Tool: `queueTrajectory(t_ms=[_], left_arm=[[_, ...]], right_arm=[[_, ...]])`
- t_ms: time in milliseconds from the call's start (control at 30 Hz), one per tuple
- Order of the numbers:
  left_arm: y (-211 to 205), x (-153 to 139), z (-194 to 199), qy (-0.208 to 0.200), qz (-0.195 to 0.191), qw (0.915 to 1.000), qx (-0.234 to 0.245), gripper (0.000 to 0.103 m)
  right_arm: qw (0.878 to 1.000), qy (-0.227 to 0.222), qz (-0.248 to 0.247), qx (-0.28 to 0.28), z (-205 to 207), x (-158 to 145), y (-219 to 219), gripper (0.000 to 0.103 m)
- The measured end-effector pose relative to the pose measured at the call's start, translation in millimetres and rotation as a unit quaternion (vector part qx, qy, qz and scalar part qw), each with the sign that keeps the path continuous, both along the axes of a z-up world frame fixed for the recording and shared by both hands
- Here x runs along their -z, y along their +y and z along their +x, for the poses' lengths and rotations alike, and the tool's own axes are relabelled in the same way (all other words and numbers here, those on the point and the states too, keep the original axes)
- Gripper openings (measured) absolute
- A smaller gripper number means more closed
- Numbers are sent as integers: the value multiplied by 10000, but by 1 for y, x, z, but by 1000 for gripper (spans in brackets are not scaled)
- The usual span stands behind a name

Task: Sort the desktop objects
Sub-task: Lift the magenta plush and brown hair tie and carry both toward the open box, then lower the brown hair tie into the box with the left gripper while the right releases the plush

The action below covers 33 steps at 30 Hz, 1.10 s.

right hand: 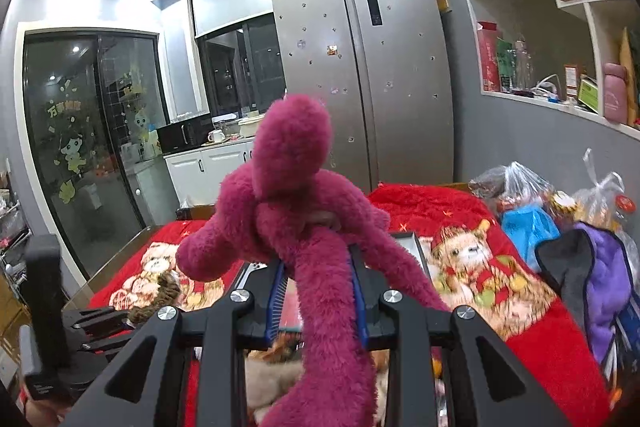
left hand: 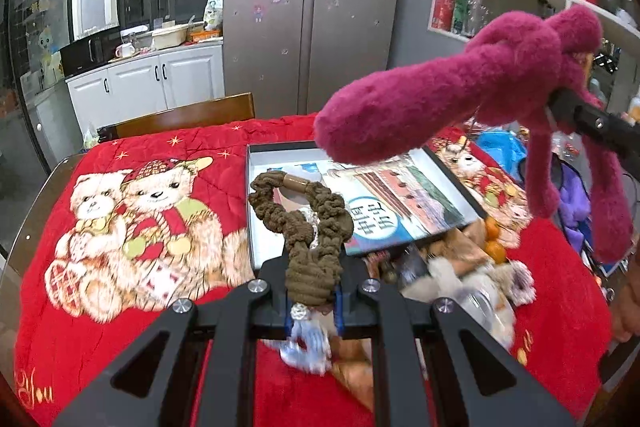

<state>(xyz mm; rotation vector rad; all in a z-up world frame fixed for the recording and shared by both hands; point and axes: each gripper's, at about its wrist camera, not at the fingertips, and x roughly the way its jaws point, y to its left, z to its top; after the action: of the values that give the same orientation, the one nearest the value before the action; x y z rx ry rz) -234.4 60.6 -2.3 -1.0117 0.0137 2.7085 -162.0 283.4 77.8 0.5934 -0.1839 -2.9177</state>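
My left gripper (left hand: 314, 291) is shut on a brown knitted cord ornament (left hand: 308, 223) with a metal charm hanging below, held above the near edge of an open grey box (left hand: 256, 195) that holds a picture book (left hand: 396, 203). My right gripper (right hand: 318, 291) is shut on a magenta plush toy (right hand: 292, 187) and holds it in the air; its long limbs dangle. In the left wrist view the plush toy (left hand: 460, 95) hangs above the box's right side, held by the right gripper at the far right. The left gripper shows at lower left in the right wrist view, with the brown ornament (right hand: 160, 299).
The table is covered by a red quilt (left hand: 120, 227) with teddy bear prints. A heap of small plush toys and snacks (left hand: 460, 275) lies just right of the box. Plastic bags (right hand: 520, 195) and a purple cloth (right hand: 600, 291) crowd the right edge. A wooden chair back (left hand: 184, 115) stands behind the table.
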Motion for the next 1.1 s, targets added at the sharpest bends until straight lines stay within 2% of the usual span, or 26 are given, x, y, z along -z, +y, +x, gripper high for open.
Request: queueTrajectory(t_ms=[100, 200, 333, 533, 800, 1100], left_arm=[[6, 8, -31, -202, 81, 9998, 38, 14], [18, 17, -59, -302, -14, 9995, 33, 14], [34, 34, -93, -479, -68, 9988, 84, 14], [47, 59, -129, -637, -218, 9976, 132, 14], [40, 89, -156, -895, -80, 9959, 79, 14], [43, 114, -170, -1165, -263, 9928, 93, 14]], right_arm=[[9999, -113, 88, -45, -28, -2, 3, 28], [9992, -343, 179, -56, -63, 7, 5, 29], [9963, -840, 80, -146, -118, 34, 14, 28], [9899, -1412, 42, -143, -174, 78, 22, 28], [9843, -1759, 0, -129, -206, 110, 27, 28], [9743, -2252, 76, -70, -223, 135, 29, 28]])
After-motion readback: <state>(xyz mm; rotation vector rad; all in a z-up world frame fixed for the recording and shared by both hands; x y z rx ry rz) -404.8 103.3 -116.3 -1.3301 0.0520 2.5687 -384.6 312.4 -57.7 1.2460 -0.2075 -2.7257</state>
